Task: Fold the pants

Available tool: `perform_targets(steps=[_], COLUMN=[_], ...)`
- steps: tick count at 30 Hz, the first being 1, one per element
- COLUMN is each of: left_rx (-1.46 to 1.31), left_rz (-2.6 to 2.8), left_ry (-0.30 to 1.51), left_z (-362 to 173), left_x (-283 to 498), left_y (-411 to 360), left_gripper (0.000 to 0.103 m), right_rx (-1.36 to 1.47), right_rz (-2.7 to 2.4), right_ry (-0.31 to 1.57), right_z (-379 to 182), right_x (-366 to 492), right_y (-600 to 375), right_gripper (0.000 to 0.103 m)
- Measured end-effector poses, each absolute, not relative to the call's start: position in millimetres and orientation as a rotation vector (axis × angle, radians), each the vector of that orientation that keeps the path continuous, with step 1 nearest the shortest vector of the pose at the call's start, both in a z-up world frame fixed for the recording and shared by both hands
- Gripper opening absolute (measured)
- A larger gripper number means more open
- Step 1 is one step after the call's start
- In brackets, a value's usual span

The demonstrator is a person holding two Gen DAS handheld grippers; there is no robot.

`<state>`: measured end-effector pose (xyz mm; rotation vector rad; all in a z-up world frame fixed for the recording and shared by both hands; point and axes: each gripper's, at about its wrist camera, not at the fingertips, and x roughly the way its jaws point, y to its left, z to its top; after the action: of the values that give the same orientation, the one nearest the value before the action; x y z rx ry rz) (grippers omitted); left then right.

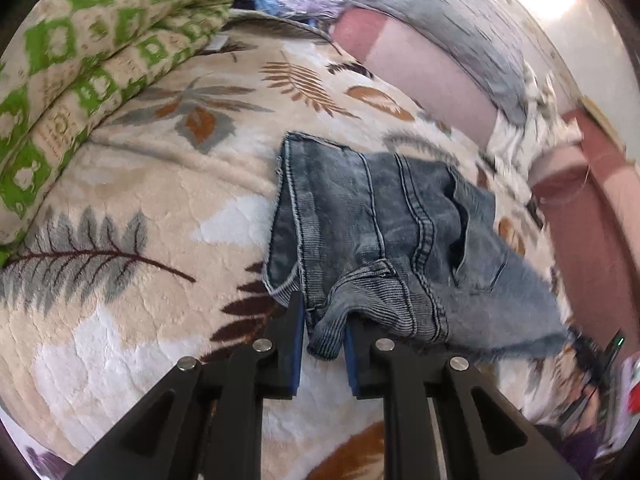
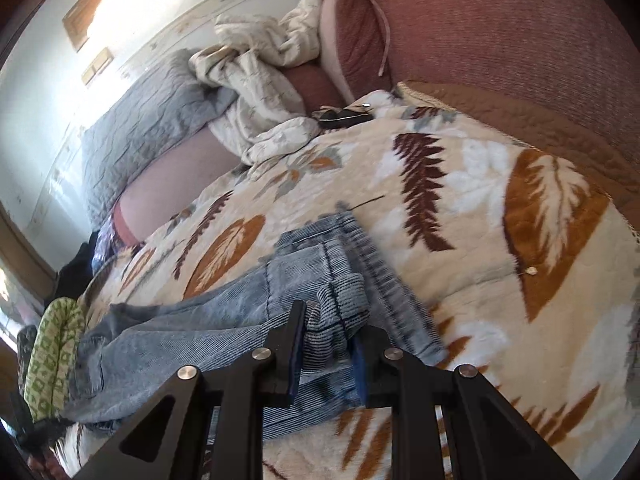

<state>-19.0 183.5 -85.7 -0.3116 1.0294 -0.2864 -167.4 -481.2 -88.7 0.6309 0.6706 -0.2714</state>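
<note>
On one blanket (image 1: 120, 200), one jeans (image 1: 360, 208), two tongs (image 1: 324, 332) gripping

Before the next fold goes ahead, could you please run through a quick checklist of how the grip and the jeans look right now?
1. Left gripper has denim between its fingers: ok.
2. Right gripper has denim between its fingers: ok.
3. Jeans lie on the blanket: ok.
4. Jeans lie flat: not ok, bunched at both grips.
5. Dark objects by the cushion sit apart from the jeans: ok.
6. How firm each grip is: cannot tell.
</note>
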Motion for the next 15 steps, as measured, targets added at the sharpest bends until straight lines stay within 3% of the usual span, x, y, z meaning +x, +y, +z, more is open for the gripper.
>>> perform_targets(steps=[3, 6, 8, 10, 11, 15], left_rx=[-0.237, -0.195, -0.220, -0.252, -0.264, -0.238], left_rz=[-0.290, -0.274, -0.275, -0.275, -0.273, -0.218], left_ry=[1.026, 1.041, 1.064, 1.093, 1.101, 1.001], left_z=[-84.6, -87.2, -90.8, -95.3, -96.5, -78.6], left_x=[-23.4, -25.0, -23.3, -23.9, -24.4, -37.0], left_y=[171.5, 166.9, 170.5, 174.9, 176.9, 180.0], left_gripper=[0.019, 0.021, 0.021, 0.021, 0.021, 0.021], right_rx=[0.644, 0.635, 0.599, 0.584, 0.580, 0.566], right_rz=[-0.298, -0.315, -0.336, -0.354, -0.367, -0.389], right_ry=[0.685, 0.722, 0.740, 0.768, 0.775, 0.727], right_z=[-95.4, -99.7, -97.0, -92.9, -90.2, -71.2], right_x=[-169.2, -168.6, -169.8, -172.0, -174.3, -190.9], right_y=[-487.4, -486.2, -482.2, -480.6, -480.8, -485.2], right_gripper=[0.023, 0.030, 0.038, 0.062, 0.065, 0.066])
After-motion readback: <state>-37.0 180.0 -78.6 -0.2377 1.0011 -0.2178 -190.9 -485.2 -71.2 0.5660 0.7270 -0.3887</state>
